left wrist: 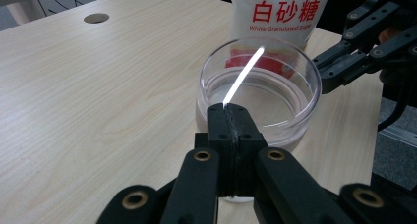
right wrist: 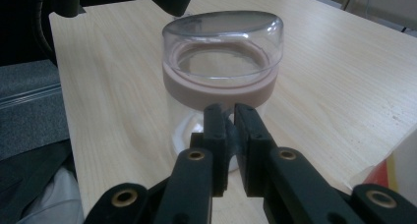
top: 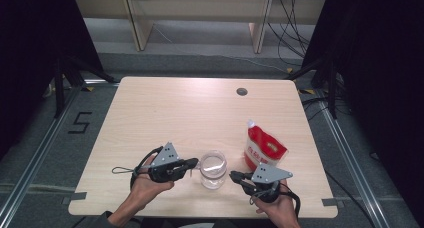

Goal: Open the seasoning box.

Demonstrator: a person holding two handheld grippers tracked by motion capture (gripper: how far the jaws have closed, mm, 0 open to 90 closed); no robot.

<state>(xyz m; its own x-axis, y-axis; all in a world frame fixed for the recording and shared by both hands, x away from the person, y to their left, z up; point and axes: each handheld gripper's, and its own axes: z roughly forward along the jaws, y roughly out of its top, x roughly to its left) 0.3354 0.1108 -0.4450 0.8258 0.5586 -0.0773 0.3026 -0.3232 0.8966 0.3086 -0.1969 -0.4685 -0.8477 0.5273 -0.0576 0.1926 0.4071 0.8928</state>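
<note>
Clear plastic forms the jar (top: 213,169), which stands near the front edge of the table (top: 165,108), between the two grippers, with its domed lid (right wrist: 223,35) seated on a pink band. The left gripper (top: 194,162) is held at the lid's rim, jaws together, with nothing gripped. The right gripper (top: 233,175) is held just beside the jar, its jaws nearly closed on a small gap, clamping nothing. A red and white sugar bag (top: 264,149) lies behind the right gripper, unopened as far as can be seen. Opening appears not yet begun. Ample bare tabletop is available beyond the jar; little room is left toward the front edge.
</note>
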